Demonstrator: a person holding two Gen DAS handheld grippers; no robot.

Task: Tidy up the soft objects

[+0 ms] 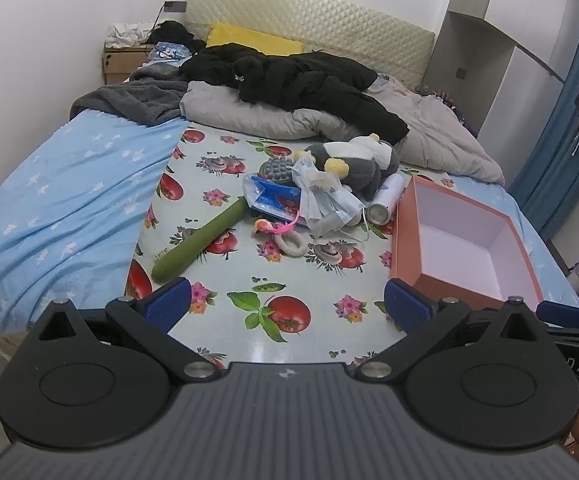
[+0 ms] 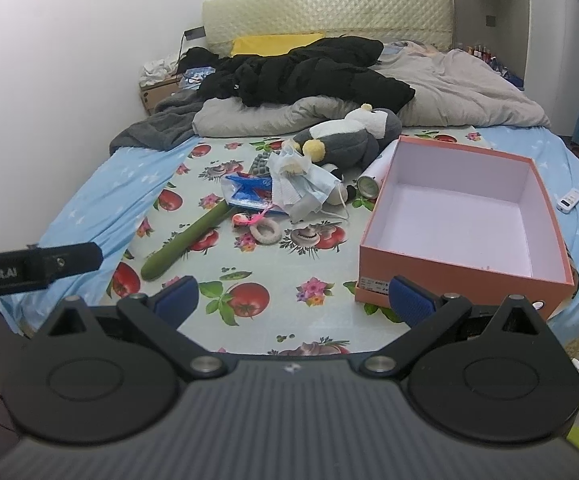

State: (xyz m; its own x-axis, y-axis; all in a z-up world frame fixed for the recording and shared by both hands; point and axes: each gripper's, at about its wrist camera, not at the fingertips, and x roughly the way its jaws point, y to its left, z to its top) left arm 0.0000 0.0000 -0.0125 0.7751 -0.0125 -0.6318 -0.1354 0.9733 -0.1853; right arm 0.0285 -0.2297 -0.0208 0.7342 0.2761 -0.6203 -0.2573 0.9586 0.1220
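Observation:
A pile of small things lies on a fruit-print cloth spread on the bed. In it are a grey and white plush penguin, a blue face mask, a blue packet, a long green cucumber-shaped toy, a beige ring with a pink toy, a grey nubbed ball and a white can. An empty orange box stands to the right. My left gripper and right gripper hover open over the near cloth, holding nothing.
Behind the pile lie a beige duvet, black clothing, a grey blanket and a yellow pillow. A white remote rests right of the box. The left gripper's body and a hand show at the right view's left edge.

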